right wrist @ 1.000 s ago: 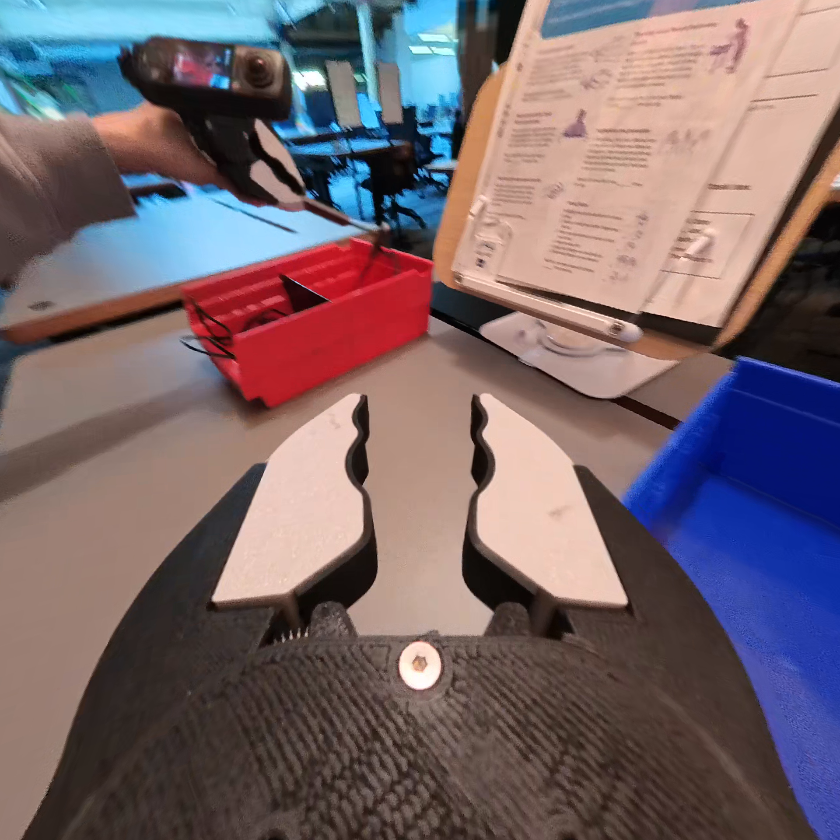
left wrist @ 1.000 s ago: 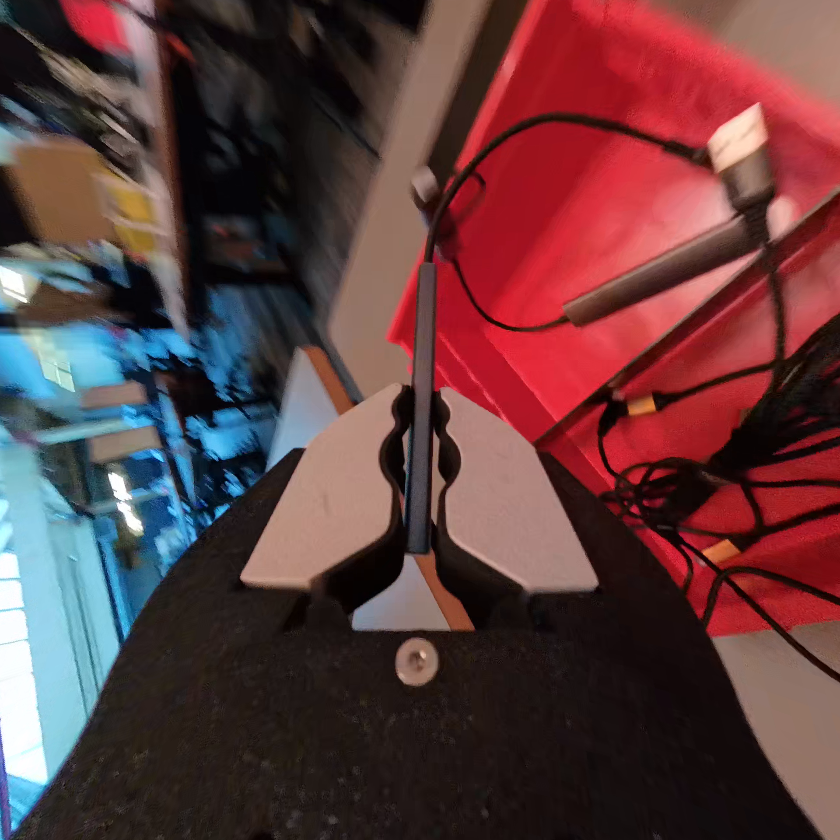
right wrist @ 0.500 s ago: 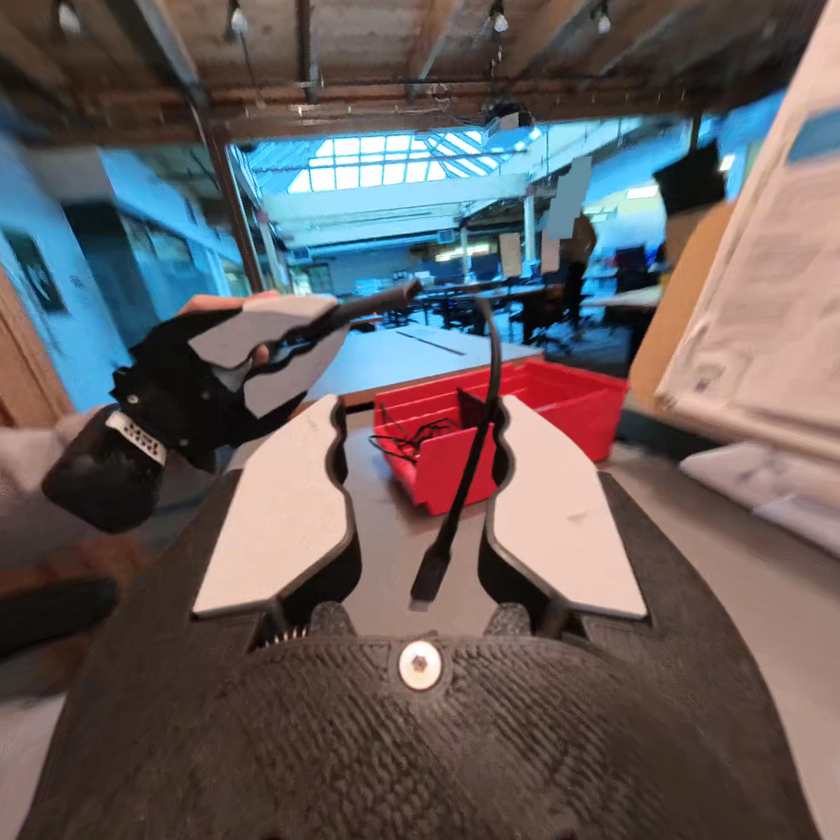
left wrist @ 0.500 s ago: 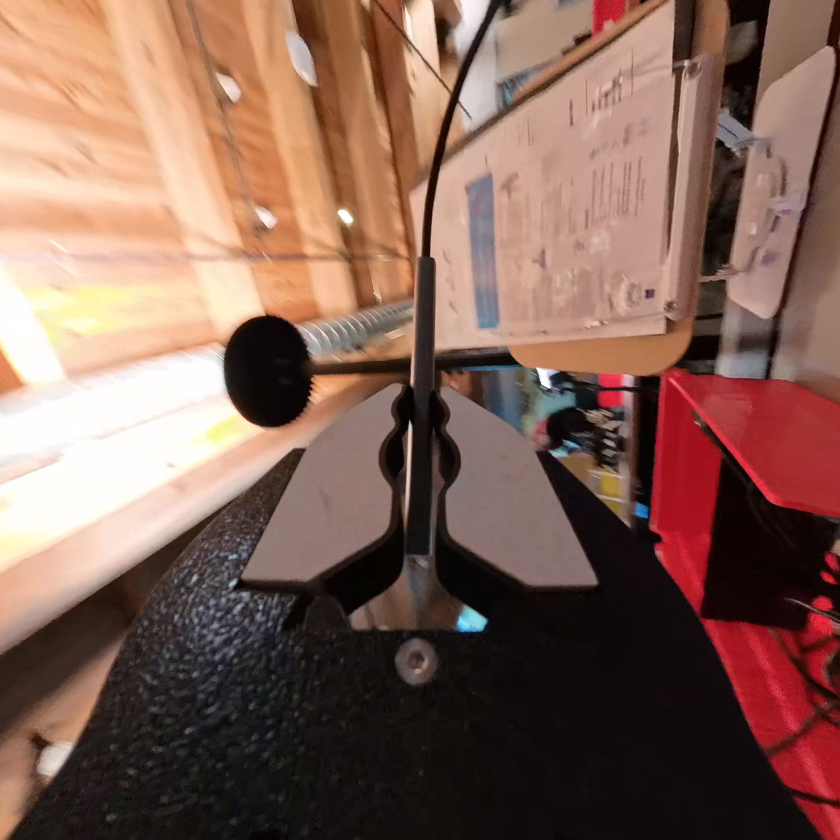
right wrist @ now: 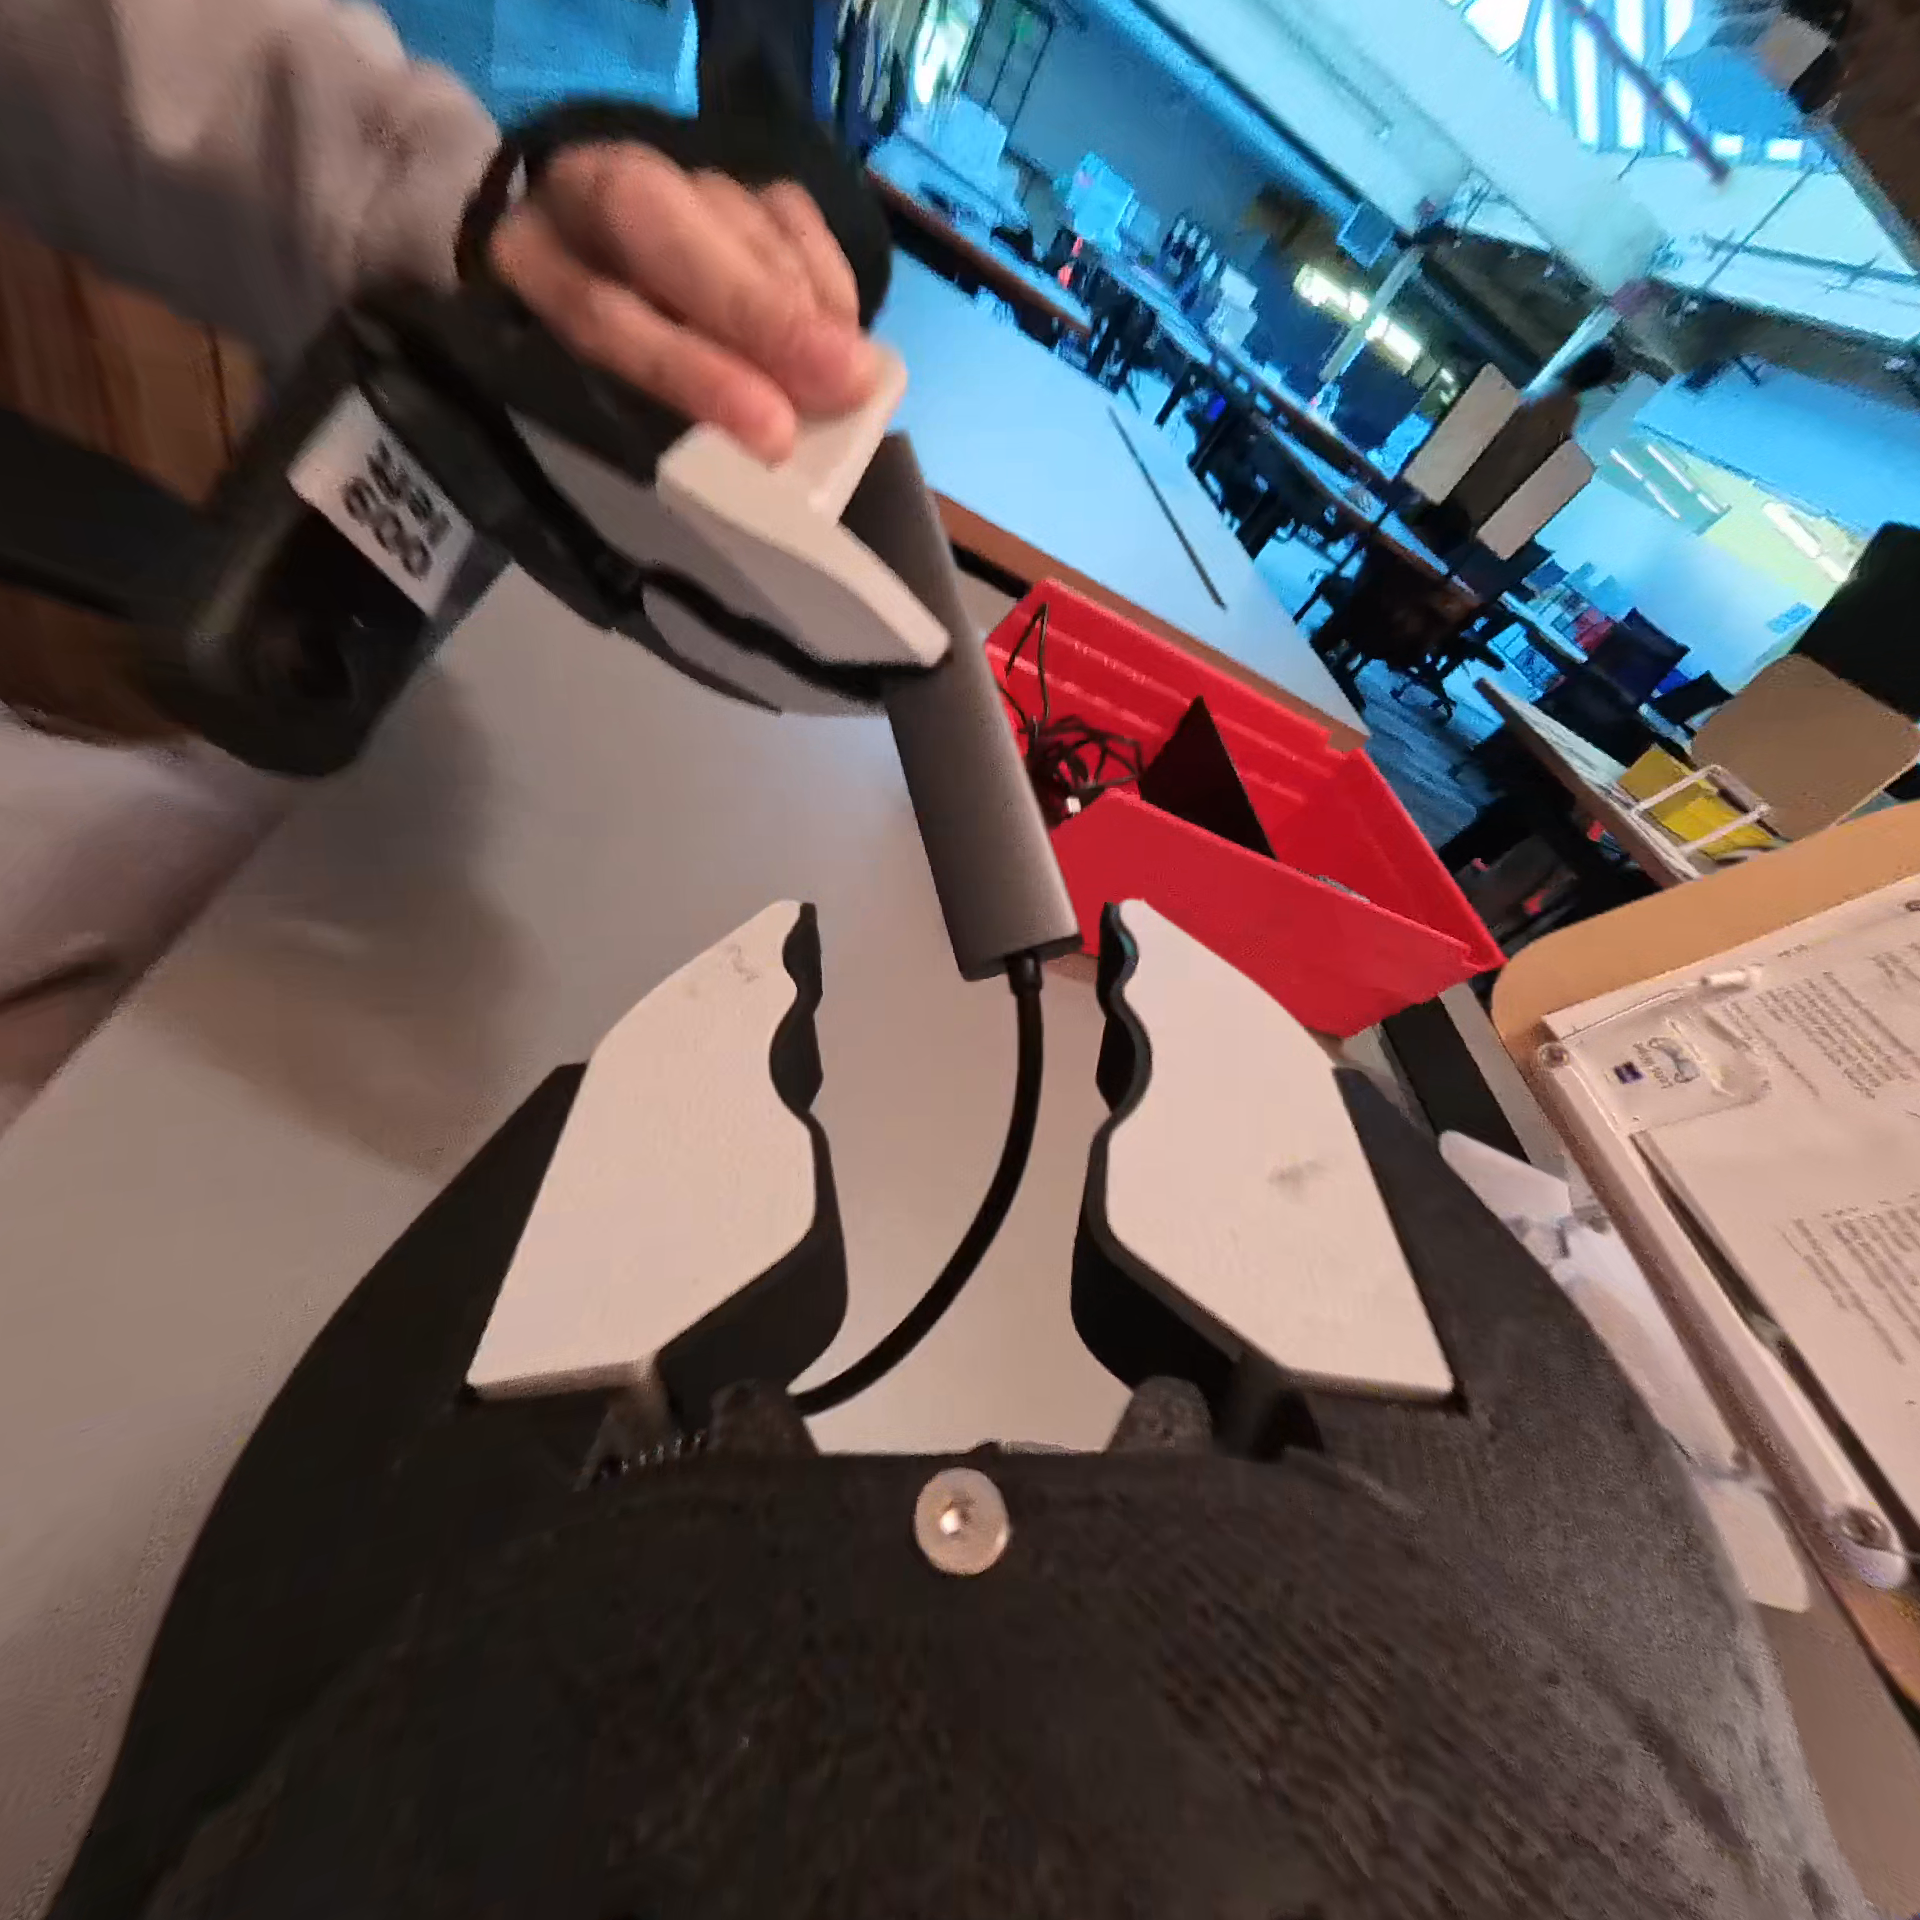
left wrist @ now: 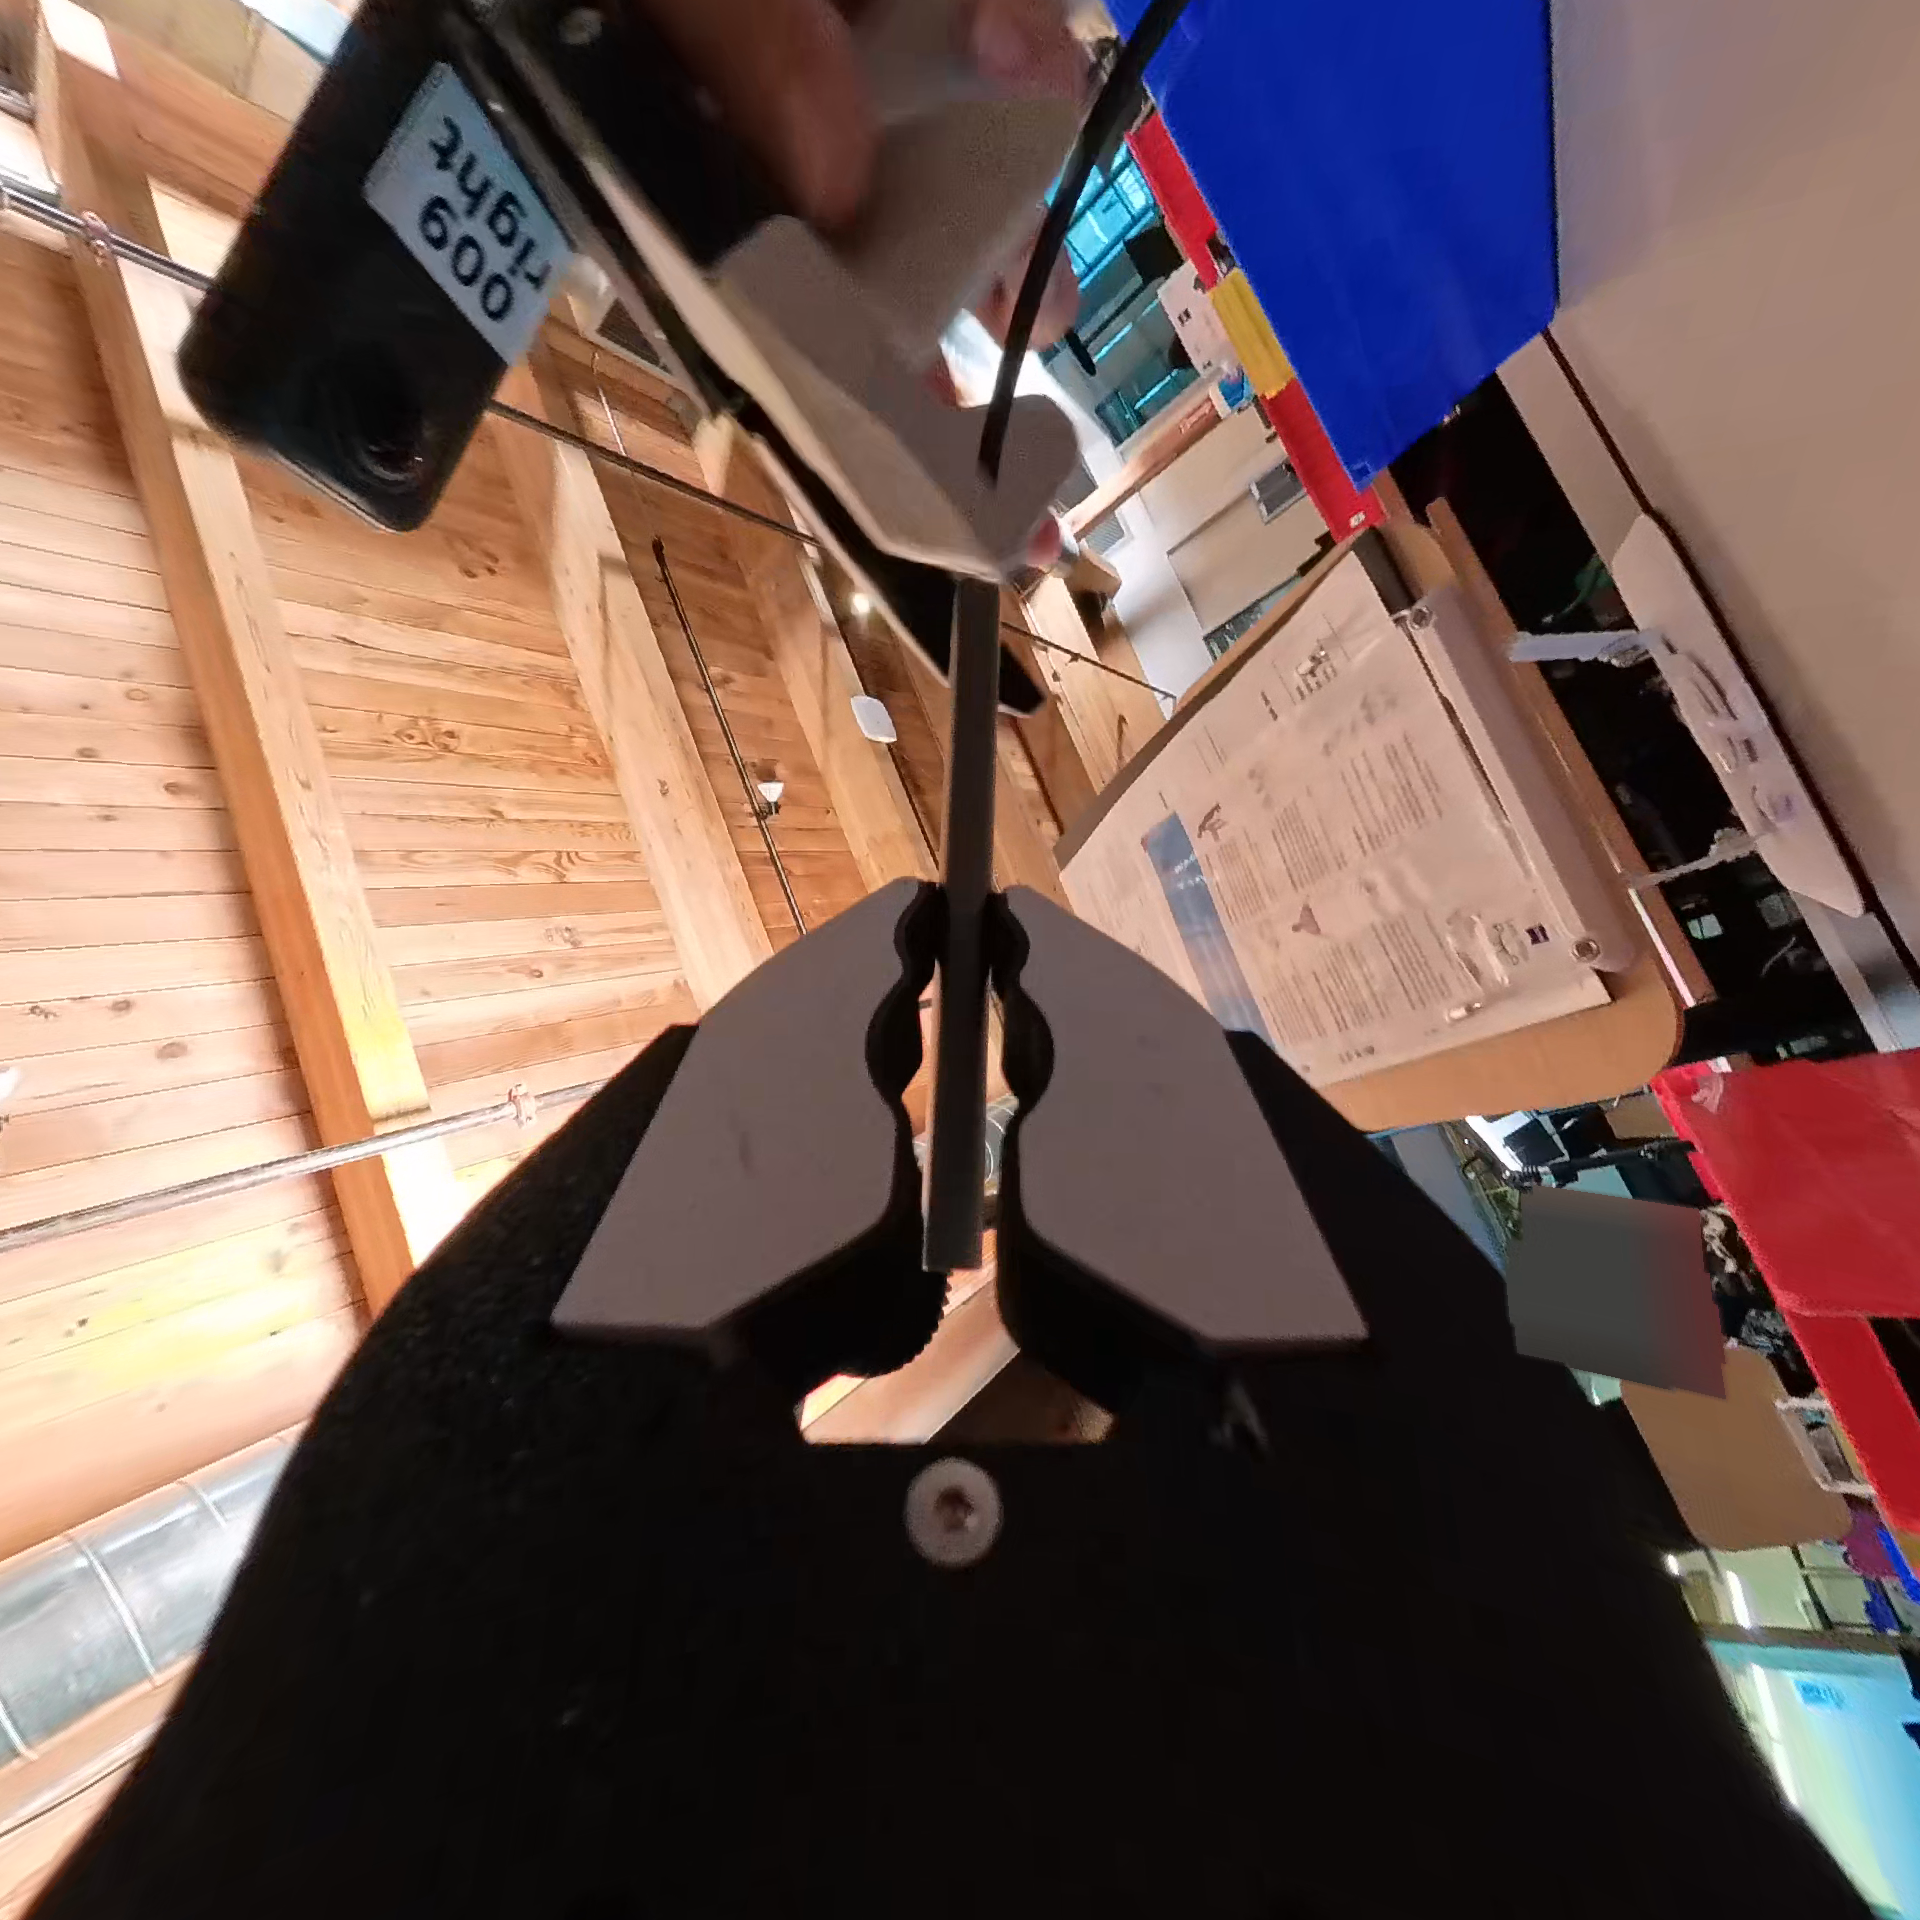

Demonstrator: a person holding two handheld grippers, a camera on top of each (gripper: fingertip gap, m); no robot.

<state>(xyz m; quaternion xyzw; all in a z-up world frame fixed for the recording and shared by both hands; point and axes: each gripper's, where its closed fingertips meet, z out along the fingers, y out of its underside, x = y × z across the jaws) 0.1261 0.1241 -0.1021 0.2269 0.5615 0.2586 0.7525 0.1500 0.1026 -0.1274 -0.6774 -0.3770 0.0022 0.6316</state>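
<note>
My left gripper [left wrist: 961, 904] is shut on a slim dark grey adapter [left wrist: 961, 1039], held edge-on between the pads. A thin black cable [left wrist: 1039, 260] leaves its far end and runs past the right gripper's pale fingers [left wrist: 831, 312]. In the right wrist view the left gripper [right wrist: 914, 665], held by a hand [right wrist: 675, 291], holds the adapter [right wrist: 966, 769] tilted down. The adapter's lower end sits at the tips of my right gripper [right wrist: 956, 925]. The right gripper is open, and the cable [right wrist: 1008, 1174] curves down loose between its fingers.
A red bin [right wrist: 1247, 894] with a black divider and tangled cables [right wrist: 1070, 748] stands on the grey table [right wrist: 520, 935]. A board with printed sheets [right wrist: 1766, 1143] stands at the right. A blue bin [left wrist: 1351, 208] shows in the left wrist view.
Both grippers have swung and come close together. The adapter's cable end now sits at the right gripper's open fingertips, with the cable lying deeper between them. The left gripper stays shut on the adapter.
</note>
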